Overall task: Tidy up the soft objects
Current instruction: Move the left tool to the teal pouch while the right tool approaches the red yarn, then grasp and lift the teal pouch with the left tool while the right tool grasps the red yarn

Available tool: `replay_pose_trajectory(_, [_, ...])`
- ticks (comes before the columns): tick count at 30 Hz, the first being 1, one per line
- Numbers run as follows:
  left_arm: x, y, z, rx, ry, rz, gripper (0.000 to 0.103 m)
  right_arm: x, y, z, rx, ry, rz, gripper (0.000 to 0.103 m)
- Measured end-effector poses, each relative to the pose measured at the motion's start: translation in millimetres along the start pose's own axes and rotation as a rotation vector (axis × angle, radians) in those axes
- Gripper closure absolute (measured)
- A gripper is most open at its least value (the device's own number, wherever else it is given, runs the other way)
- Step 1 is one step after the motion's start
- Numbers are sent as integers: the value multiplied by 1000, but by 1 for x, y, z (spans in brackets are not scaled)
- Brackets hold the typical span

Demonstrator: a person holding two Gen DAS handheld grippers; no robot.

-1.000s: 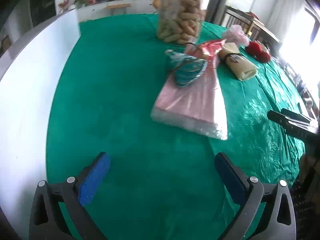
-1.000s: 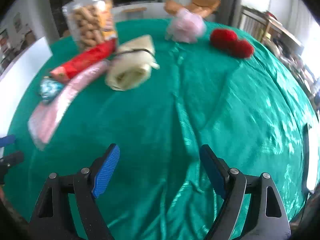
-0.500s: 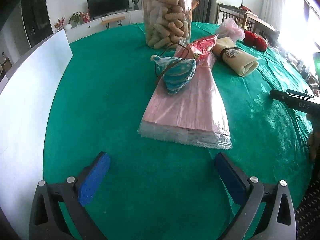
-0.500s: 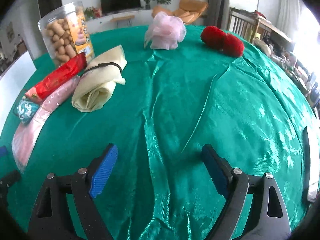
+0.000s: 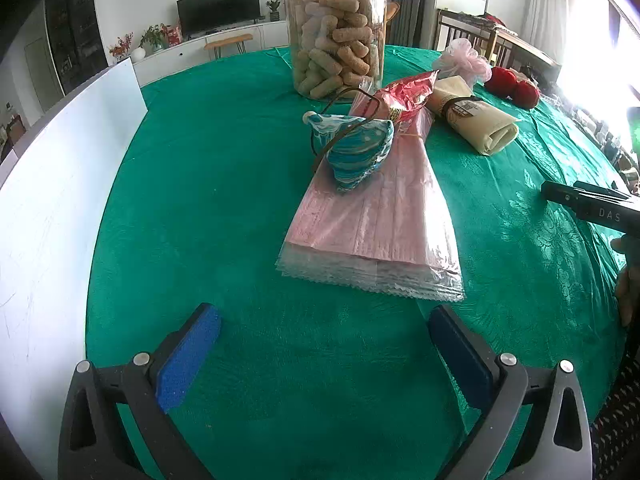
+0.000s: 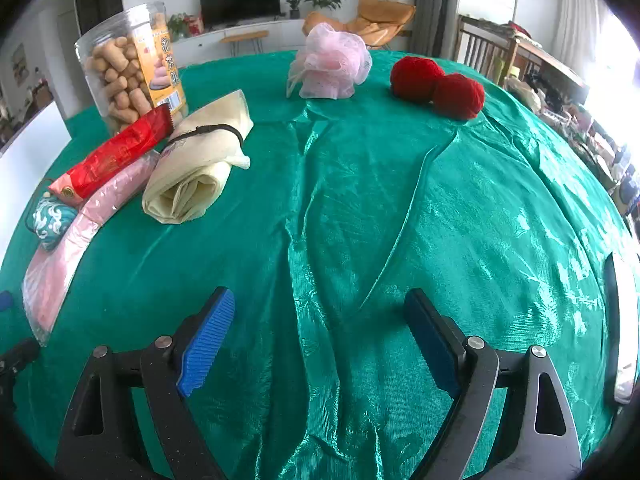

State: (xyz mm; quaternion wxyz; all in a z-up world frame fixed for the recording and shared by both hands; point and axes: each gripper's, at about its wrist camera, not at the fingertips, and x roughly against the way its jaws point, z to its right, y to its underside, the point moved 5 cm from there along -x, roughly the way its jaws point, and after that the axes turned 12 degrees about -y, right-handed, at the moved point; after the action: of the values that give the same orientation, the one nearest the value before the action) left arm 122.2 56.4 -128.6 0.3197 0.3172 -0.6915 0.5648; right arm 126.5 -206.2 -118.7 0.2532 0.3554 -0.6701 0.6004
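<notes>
The soft things lie scattered on the green tablecloth, none yet gathered. Straight ahead of the left gripper is the flat pink packet, with a blue-and-white patterned pouch resting on its far half and a red foil wrapper overlapping its far end; beyond those stands a clear jar of biscuit sticks. Ahead and to the left of the right gripper sits the rolled cream cloth, bound by a dark band; farther off, ahead, are the pink mesh puff and, to its right, two red yarn balls. Both tongs stand wide with nothing between the pads; the right one's jaws have just been opening. This looks like the approach step, before any first pick. The left tongs probably need to advance to the pink packet or pouch and close gently, since either would crumple or slip under a hard squeeze.
</notes>
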Motion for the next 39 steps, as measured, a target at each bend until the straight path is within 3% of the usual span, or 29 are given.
replay_pose_trajectory(14, [7,-4,-3,10,10,-38,0,0,0,0,1,0,0,15])
replay_pose_trajectory(19, [23,-47,-2,87,90,9,0,0,0,0,1,0,1,15])
replay_pose_trajectory(24, [-2,-90,12,53,30,0,2,0,0,0,1,0,1,14])
replay_pose_trajectory(31, [-41,-100,11,42,9,-73,25,0,0,0,1,0,1,14])
replay_pose_trajectory(33, [-49,-102,9,50,24,-92,39,0,0,0,1,0,1,14])
replay_pose_trajectory(35, [-49,-105,5,72,69,-86,62,0,0,0,1,0,1,14])
replay_pose_trajectory(39, [-42,-112,-9,65,39,-57,63,0,0,0,1,0,1,14])
